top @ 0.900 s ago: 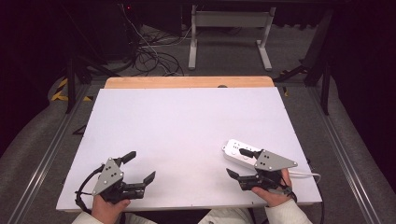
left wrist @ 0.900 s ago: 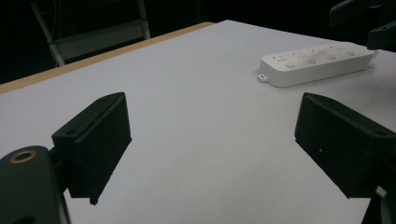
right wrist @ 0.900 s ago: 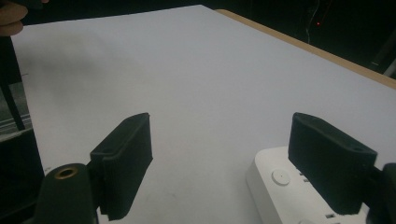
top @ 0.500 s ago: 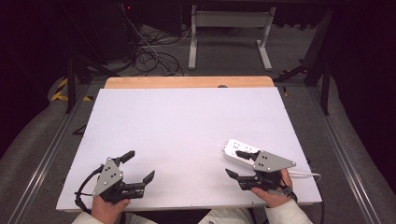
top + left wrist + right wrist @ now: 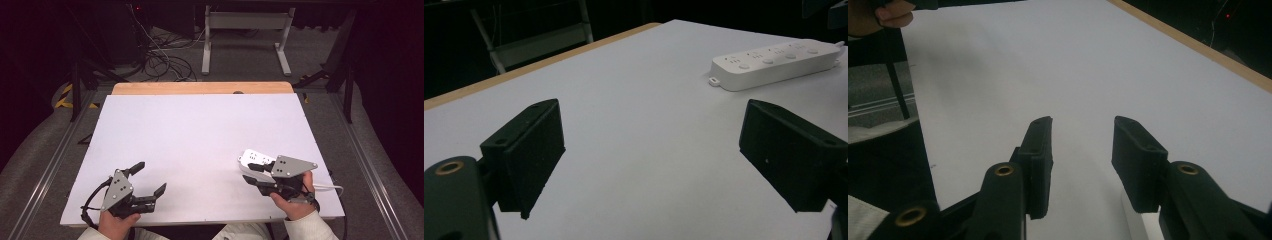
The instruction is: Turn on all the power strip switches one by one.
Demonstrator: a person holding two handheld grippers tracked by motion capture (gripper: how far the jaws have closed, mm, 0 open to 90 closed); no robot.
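A white power strip (image 5: 251,158) lies on the white tabletop (image 5: 200,135) at the front right. In the left gripper view the power strip (image 5: 774,61) sits at the upper right, lying flat with its buttons facing up. My right gripper (image 5: 251,175) hovers over the strip's near end, open, with nothing between its jaws. In the right gripper view, the right gripper (image 5: 1083,127) points across the bare table. My left gripper (image 5: 148,179) is at the front left, wide open and empty. Ahead of the left gripper (image 5: 651,125) lies bare table.
A wooden strip (image 5: 200,88) edges the table's far side. Beyond it, cables (image 5: 160,62) lie on the floor beside a white metal stand (image 5: 245,35). The other hand (image 5: 890,12) shows at the top left of the right gripper view.
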